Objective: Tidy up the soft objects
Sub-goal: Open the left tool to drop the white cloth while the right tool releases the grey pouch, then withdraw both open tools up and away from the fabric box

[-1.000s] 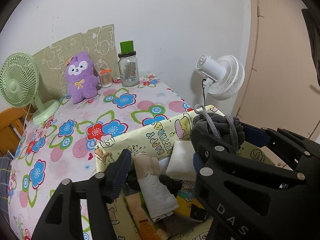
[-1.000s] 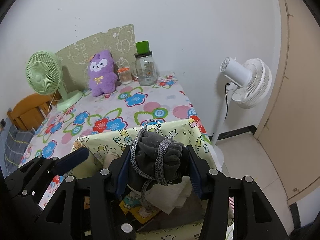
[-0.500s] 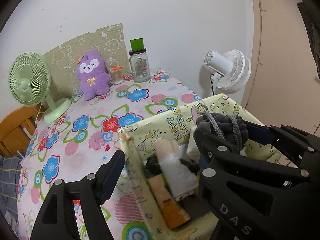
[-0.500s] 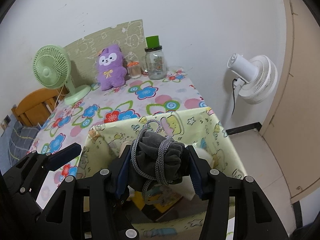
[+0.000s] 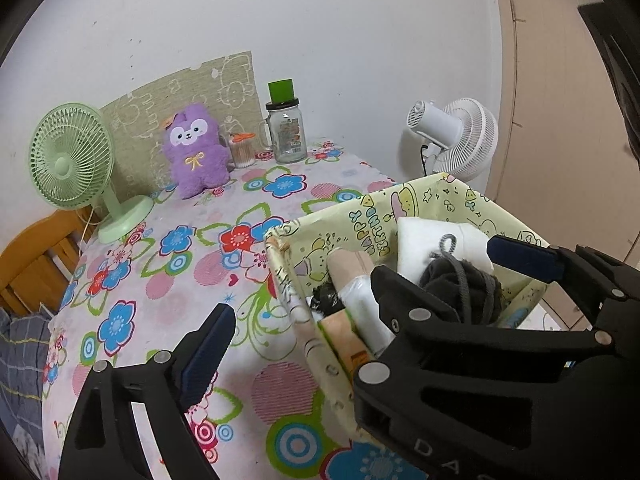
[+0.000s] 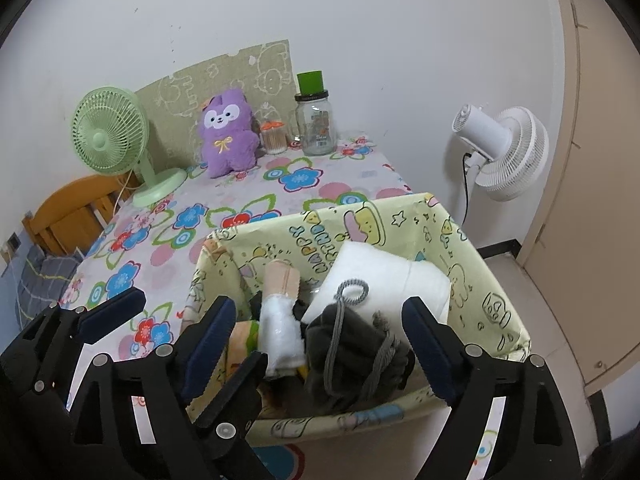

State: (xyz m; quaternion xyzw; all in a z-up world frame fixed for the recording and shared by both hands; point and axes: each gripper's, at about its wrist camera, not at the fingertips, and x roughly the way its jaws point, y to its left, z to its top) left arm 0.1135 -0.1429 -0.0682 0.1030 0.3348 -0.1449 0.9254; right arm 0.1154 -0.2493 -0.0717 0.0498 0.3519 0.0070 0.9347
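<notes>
A yellow cartoon-print fabric bin [image 6: 492, 280] [image 5: 400, 204] stands at the table's near right corner. Inside lie a dark grey rolled bundle with a grey cord [image 6: 352, 352] [image 5: 460, 284], a white folded cloth [image 6: 384, 276] [image 5: 432, 240], and a beige-and-white roll [image 6: 280, 308] [image 5: 352, 276]. My right gripper [image 6: 316, 348] is open, its fingers either side of the grey bundle, which rests in the bin. My left gripper [image 5: 360, 280] is open and empty over the bin's left rim. A purple plush [image 6: 228, 136] [image 5: 196, 152] sits at the table's back.
On the floral tablecloth [image 5: 168, 280] stand a green desk fan [image 6: 116, 140] [image 5: 76, 160], a glass jar with a green lid [image 6: 316, 120] [image 5: 286, 128] and a small jar of swabs [image 6: 274, 138]. A white floor fan [image 6: 504, 148] stands right of the table. A wooden chair [image 6: 68, 208] is at left.
My right gripper has opened and let the grey bundle drop into the bin. Both grippers have pulled back, so more of the bin and table shows.
</notes>
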